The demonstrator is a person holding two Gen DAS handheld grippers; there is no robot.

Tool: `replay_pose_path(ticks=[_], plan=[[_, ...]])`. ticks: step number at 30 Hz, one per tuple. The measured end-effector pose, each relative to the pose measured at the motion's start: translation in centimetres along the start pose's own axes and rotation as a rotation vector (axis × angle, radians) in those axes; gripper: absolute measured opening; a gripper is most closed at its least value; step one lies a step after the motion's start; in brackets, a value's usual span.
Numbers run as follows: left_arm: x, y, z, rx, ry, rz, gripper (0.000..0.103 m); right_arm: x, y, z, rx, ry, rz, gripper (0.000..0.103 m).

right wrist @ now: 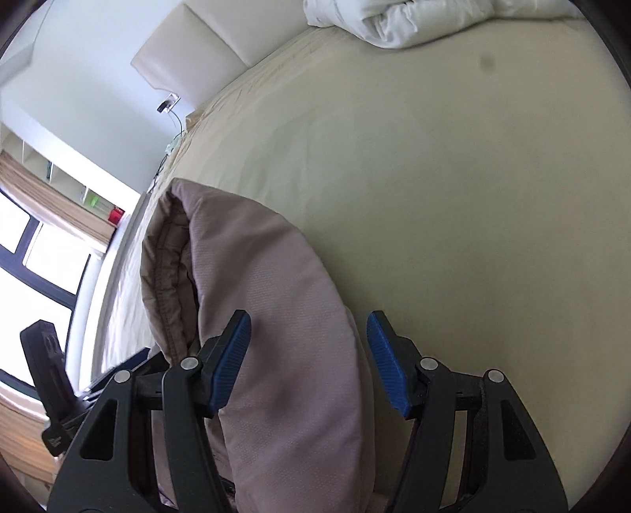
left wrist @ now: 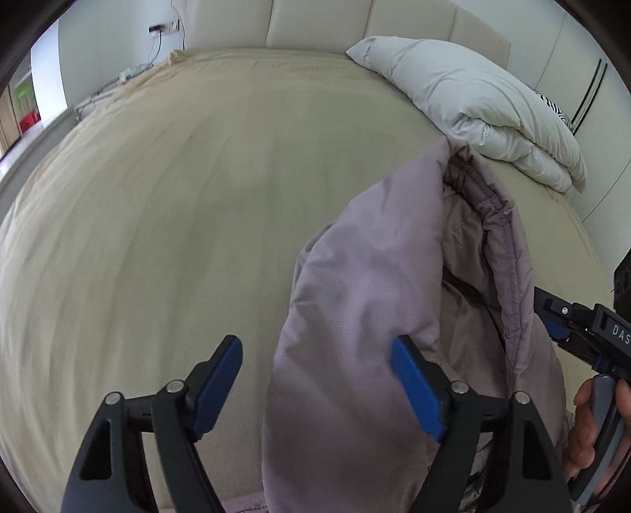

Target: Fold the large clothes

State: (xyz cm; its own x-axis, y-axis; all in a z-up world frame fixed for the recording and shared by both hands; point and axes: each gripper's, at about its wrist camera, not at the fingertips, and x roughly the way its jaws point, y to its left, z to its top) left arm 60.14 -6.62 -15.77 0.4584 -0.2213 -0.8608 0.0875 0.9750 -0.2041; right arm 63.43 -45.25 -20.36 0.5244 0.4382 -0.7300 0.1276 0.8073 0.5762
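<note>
A large mauve-grey padded garment point(left wrist: 366, 300) lies bunched on the beige bed sheet point(left wrist: 177, 205), with a gathered seamed edge on its right side. My left gripper point(left wrist: 317, 375) is open, its blue pads standing wide, and a fold of the garment lies between them. The right gripper's fingers point(left wrist: 556, 319) show at the garment's right edge in the left wrist view. In the right wrist view the same garment point(right wrist: 268, 307) runs up between the jaws of my right gripper point(right wrist: 309, 355), which is open. The left gripper's body point(right wrist: 51, 379) shows at the lower left.
A folded white duvet point(left wrist: 473, 102) lies at the bed's far right, also at the top of the right wrist view point(right wrist: 398, 19). A cream padded headboard point(left wrist: 315, 23) stands behind. A wall socket with cable point(left wrist: 161, 29) and a window point(right wrist: 27, 252) are at the left.
</note>
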Motion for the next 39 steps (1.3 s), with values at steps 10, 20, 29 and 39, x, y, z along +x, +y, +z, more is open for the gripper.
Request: replay_pose_path(ticks=[10,20,29,39], plan=[[1.7,3.1,-0.4,-0.179,0.11,-0.262,0.058,2.5,-1.2,-0.4,0.081,0.067,0.167,0.058],[-5.0,1.0,-1.8,-0.078,-0.063,-0.33,0.006,-0.7,6.4,-1.9,-0.219,-0.029,0.072,0.007],[-17.4,-0.1,-12.5,0.085,-0.34,-0.436,0.007,-14.7,8.3,-12.3,-0.394,-0.222,0.307,0.007],[-20.8,3.4,-30.8,0.05,-0.23,-0.398,0.051,-23.4,-0.9,-31.7,-0.36,-0.175,0.127,0.031]])
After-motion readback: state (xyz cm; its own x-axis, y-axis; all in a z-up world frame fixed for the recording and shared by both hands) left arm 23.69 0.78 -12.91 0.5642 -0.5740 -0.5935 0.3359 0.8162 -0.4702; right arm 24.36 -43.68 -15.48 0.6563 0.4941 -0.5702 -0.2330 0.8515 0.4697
